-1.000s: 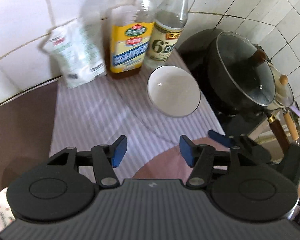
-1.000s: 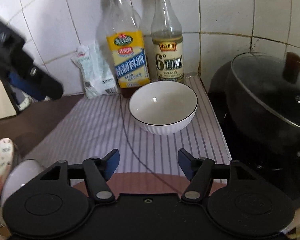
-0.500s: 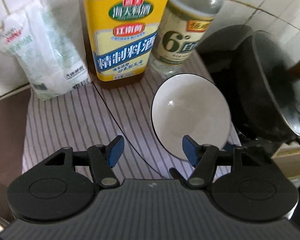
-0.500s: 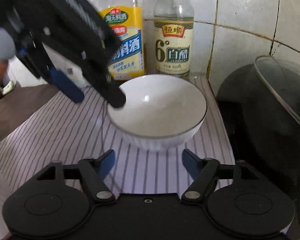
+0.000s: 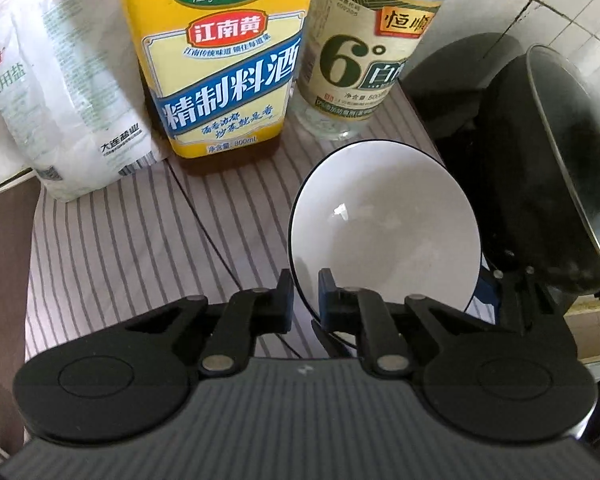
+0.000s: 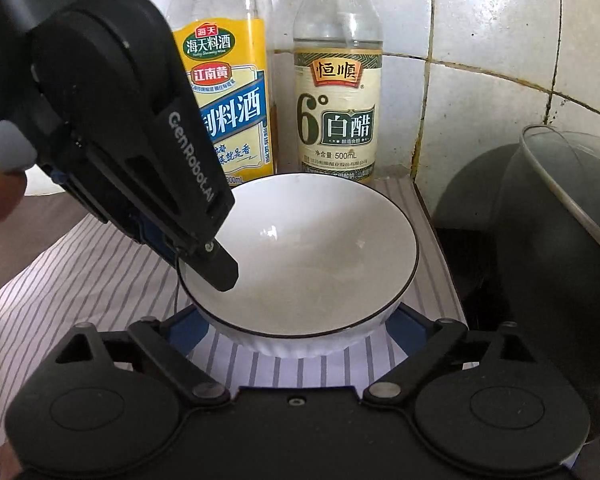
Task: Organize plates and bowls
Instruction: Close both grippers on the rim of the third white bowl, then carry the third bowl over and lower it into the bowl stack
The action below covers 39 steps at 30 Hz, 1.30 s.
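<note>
Left wrist view: the left gripper (image 5: pixel 304 300) was clamped on the near-left rim of the white bowl (image 5: pixel 384 224), one finger outside the dark-edged rim and one inside. The bowl sat tilted on the striped cloth (image 5: pixel 112 248), its far rim just short of the white vinegar bottle (image 5: pixel 364 56). The yellow-labelled cooking wine bottle (image 5: pixel 220 60) stood just beside the vinegar, and a salt bag (image 5: pixel 72 112) leaned to its left against the white tiled wall (image 6: pixel 488 40). Open striped cloth lay to the bowl's left; to its right, the cloth's edge ran close under the bowl, and beyond it a black wok with a glass lid (image 5: pixel 556 184) crowded in.

From the right wrist view, the right gripper (image 6: pixel 296 332) stood wide open, its blue-padded fingers (image 6: pixel 404 330) straddling the bowl's base (image 6: pixel 300 344) low on either side; I could not tell whether they touched it. The left gripper (image 6: pixel 204 256) reached in from the upper left over the bowl's rim. The wok (image 6: pixel 560 248) stood near the bowl's right side.
</note>
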Tool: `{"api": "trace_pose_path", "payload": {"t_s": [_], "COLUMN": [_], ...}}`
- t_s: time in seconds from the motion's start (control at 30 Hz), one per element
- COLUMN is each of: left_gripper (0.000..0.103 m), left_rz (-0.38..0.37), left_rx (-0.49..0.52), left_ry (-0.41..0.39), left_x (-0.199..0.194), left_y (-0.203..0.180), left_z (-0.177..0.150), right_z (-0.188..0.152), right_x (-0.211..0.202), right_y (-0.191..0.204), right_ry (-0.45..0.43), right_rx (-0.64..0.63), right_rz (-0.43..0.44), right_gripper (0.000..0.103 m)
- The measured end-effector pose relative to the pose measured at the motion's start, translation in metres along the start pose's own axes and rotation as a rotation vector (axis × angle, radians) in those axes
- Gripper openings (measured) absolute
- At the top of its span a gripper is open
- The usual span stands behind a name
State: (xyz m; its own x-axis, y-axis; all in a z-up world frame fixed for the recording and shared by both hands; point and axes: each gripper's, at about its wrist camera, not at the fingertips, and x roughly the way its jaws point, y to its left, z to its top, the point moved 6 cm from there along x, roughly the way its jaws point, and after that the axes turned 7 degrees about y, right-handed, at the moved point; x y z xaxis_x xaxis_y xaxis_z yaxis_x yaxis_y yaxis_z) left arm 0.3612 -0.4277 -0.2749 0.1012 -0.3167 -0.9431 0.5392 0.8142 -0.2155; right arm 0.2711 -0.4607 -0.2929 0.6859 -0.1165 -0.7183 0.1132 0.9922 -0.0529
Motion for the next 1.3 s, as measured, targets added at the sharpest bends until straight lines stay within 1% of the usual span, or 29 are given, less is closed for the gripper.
{"api": "trace_pose_path", "payload": {"t_s": [0.13, 0.23, 0.47, 0.63, 0.93, 1.13, 1.23, 1.3], "left_gripper": [0.011, 0.011, 0.011, 0.012, 0.012, 0.012, 0.012, 0.013], "left_rz": [0.012, 0.036, 0.078, 0.086, 0.102, 0.121, 0.109, 0.101], "left_rx": [0.008, 0.045, 0.122, 0.131, 0.141, 0.146, 0.129, 0.125], "left_ry": [0.008, 0.008, -0.027, -0.056, -0.088, -0.148, -0.163, -0.173], "left_x": [-0.012, -0.024, -0.059, -0.086, -0.135, -0.169, -0.186, -0.198], "left_y": [-0.003, -0.009, -0.015, -0.010, 0.008, 0.018, 0.028, 0.033], "left_z": [-0.008, -0.016, -0.042, -0.059, -0.092, -0.118, -0.129, -0.138], "right_z": [0.000, -0.001, -0.004, -0.006, 0.001, 0.004, 0.006, 0.007], "right_x": [-0.004, -0.017, -0.051, -0.075, -0.113, -0.141, -0.156, -0.166], "right_y": [-0.001, 0.004, 0.020, 0.036, 0.073, 0.100, 0.116, 0.125], "right_ry": [0.013, 0.003, -0.028, -0.056, -0.107, -0.152, -0.172, -0.174], "right_rx": [0.019, 0.031, 0.056, 0.055, -0.021, -0.053, -0.098, -0.107], "right_rz": [0.029, 0.031, 0.031, 0.038, 0.038, 0.034, 0.021, 0.034], "right_gripper": [0.097, 0.097, 0.097, 0.097, 0.097, 0.097, 0.097, 0.097]}}
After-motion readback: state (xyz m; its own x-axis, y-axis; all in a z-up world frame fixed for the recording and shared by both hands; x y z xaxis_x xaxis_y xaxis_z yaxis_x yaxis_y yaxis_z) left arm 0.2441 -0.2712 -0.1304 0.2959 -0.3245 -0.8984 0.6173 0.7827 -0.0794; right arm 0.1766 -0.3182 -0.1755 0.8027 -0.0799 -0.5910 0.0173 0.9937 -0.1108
